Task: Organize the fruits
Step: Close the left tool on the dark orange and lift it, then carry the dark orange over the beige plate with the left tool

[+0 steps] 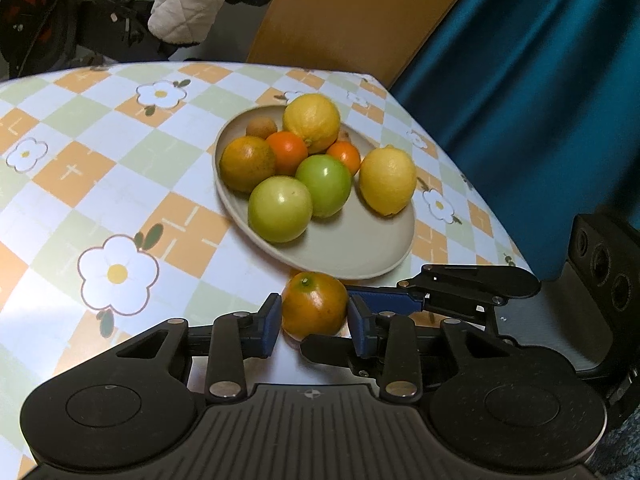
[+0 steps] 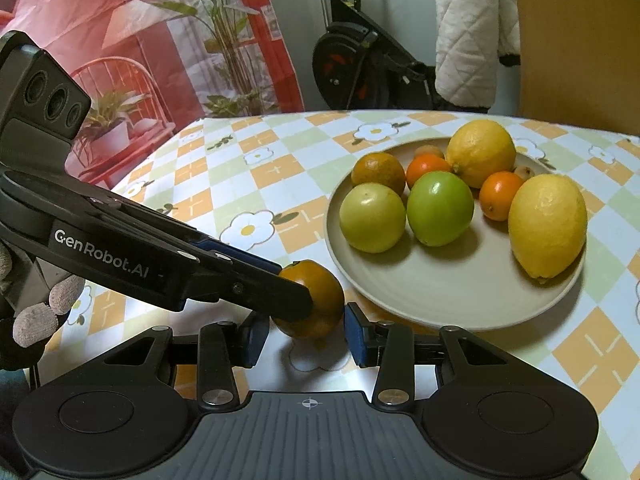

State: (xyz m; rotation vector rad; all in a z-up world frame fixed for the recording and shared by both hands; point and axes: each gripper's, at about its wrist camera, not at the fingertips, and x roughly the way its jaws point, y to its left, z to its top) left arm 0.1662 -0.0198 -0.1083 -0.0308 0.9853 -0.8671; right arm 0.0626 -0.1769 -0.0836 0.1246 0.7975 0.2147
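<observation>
A greenish-orange citrus (image 1: 314,311) lies on the tablecloth just in front of the beige plate (image 1: 360,254). My left gripper (image 1: 314,322) has its blue pads on both sides of this orange, touching or nearly touching it. The right gripper (image 2: 304,330) also brackets the same orange (image 2: 320,292) from another side, jaws open with a small gap. The left gripper's finger (image 2: 260,280) lies across the orange in the right wrist view. The plate (image 2: 420,296) holds two lemons, two green fruits, several oranges and a small brown fruit.
The table has a checked flower tablecloth (image 1: 116,272). Its right edge runs beside a blue curtain (image 1: 540,100). An exercise bike (image 2: 360,68) and a white quilted jacket (image 2: 468,32) stand behind the table. A gloved hand (image 2: 40,312) holds the left gripper.
</observation>
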